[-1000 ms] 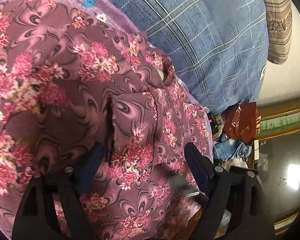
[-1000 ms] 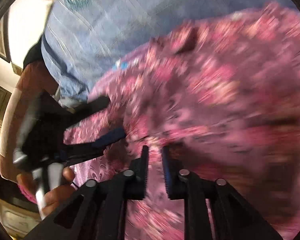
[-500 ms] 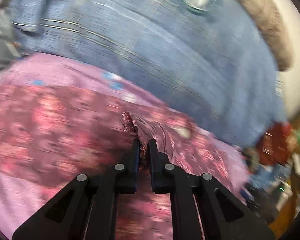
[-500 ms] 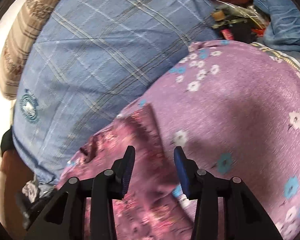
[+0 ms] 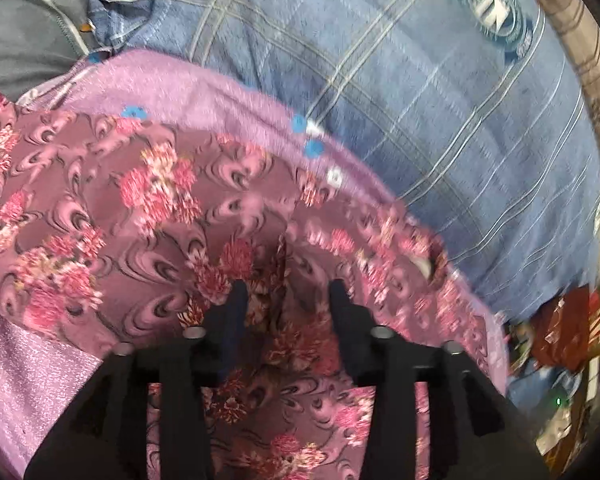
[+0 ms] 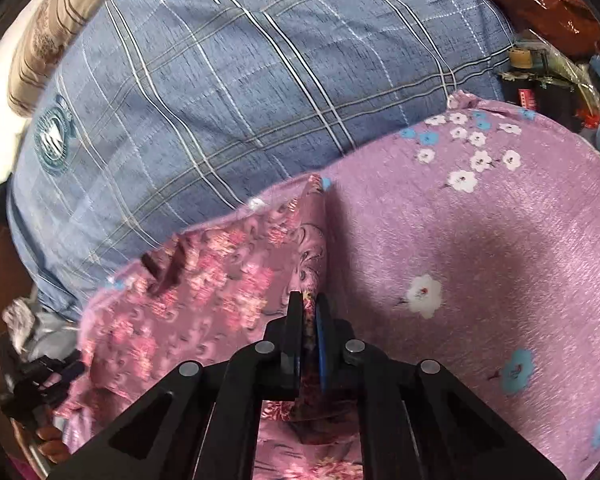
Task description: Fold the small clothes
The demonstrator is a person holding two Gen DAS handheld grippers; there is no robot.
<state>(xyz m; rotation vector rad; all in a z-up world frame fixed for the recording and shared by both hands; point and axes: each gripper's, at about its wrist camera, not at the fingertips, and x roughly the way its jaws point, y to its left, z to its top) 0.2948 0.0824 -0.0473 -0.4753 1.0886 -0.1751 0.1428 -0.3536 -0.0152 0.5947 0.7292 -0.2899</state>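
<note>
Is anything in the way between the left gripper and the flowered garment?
Nothing visible. The left gripper has just been opening and stands right over the flowered garment, a raised fold of it between the parted fingers.

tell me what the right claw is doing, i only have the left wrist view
observer: The right claw has just closed and is shut on a raised side edge of the floral garment.
operator: what's beyond that edge
observer: Bare purple bedsheet printed with white and blue flowers. None of the garment lies on that stretch.
operator: anything on the garment's other side
observer: A person's hand shows low at the left edge of the right wrist view, beside the garment.
</note>
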